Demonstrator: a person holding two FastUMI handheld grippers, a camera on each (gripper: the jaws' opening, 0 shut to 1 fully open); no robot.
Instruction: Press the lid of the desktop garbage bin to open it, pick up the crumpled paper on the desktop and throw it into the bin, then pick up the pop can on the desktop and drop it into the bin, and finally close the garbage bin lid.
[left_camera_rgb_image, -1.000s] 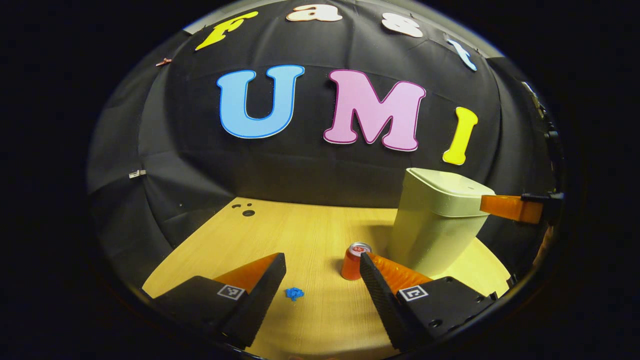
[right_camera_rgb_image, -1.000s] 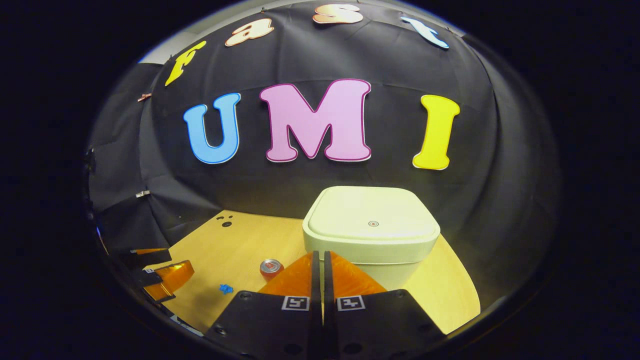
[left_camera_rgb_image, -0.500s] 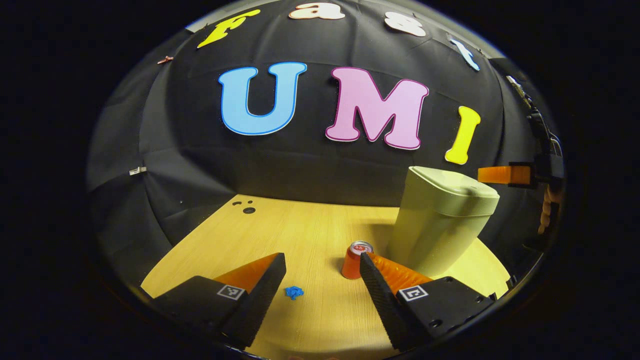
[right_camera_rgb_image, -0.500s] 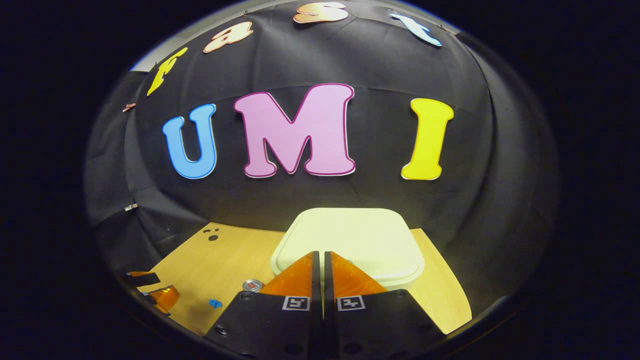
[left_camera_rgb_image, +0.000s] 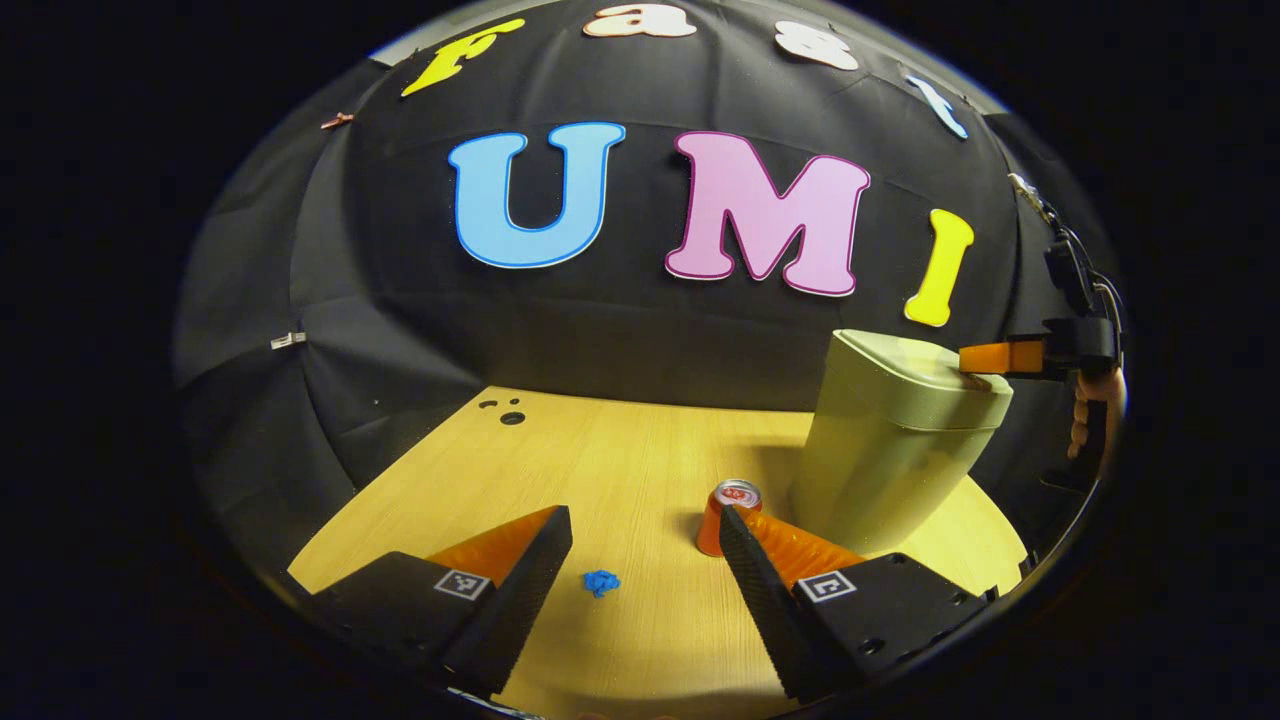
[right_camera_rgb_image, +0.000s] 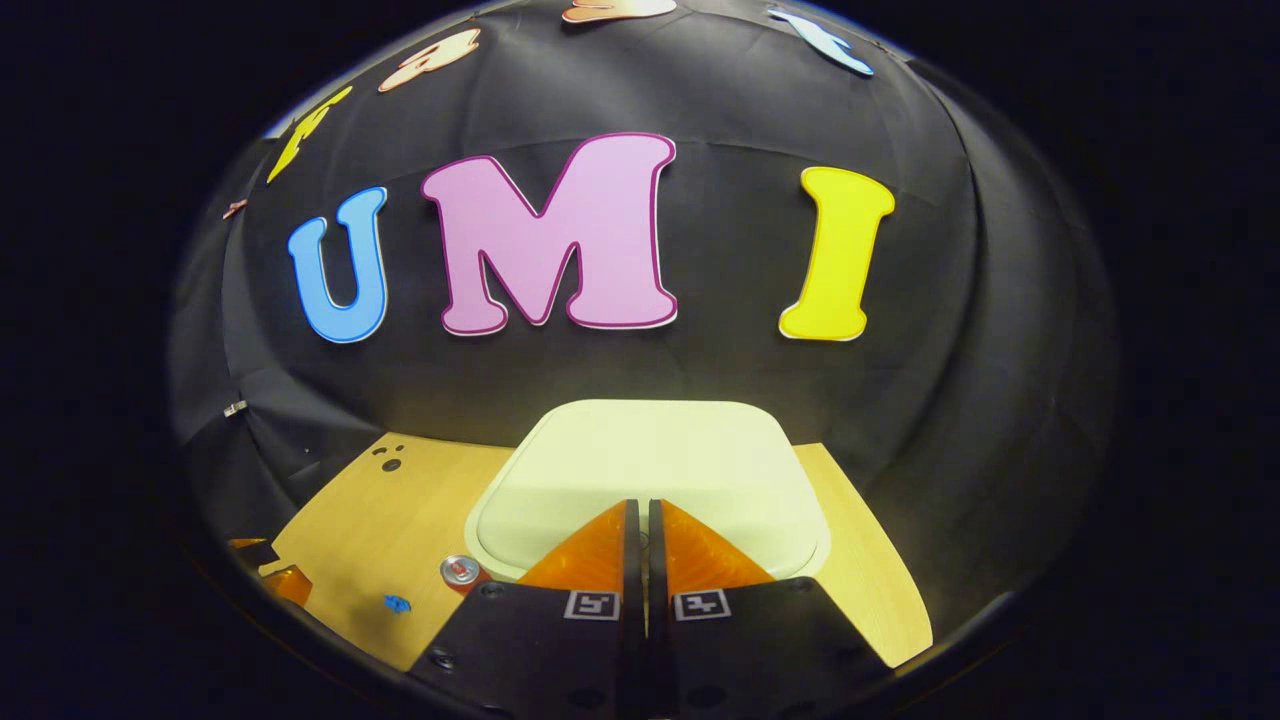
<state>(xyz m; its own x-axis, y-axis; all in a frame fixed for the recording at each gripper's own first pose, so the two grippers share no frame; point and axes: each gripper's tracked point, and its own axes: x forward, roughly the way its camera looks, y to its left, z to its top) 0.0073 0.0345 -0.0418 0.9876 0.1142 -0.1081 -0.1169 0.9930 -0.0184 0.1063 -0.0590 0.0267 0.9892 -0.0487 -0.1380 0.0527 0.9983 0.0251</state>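
Note:
A pale green garbage bin (left_camera_rgb_image: 890, 450) stands on the wooden desk (left_camera_rgb_image: 600, 470) at the right, its lid (right_camera_rgb_image: 650, 475) down. My right gripper (right_camera_rgb_image: 640, 505) is shut, its tips resting on or just over the lid; in the left gripper view it (left_camera_rgb_image: 975, 357) meets the lid's near edge, held by a hand (left_camera_rgb_image: 1095, 410). A red pop can (left_camera_rgb_image: 725, 515) stands upright left of the bin. A small blue crumpled paper (left_camera_rgb_image: 601, 582) lies on the desk. My left gripper (left_camera_rgb_image: 645, 530) hovers open, paper between and ahead of its fingers, can by its right fingertip.
Black cloth walls close the desk at the back and left. A few small dark holes (left_camera_rgb_image: 505, 412) mark the far left of the desk. In the right gripper view the can (right_camera_rgb_image: 462, 572) and paper (right_camera_rgb_image: 397, 603) lie left of the bin.
My right gripper rose from the bin's side, moved over the lid and came down to it. The left gripper stayed open and shifted only slightly.

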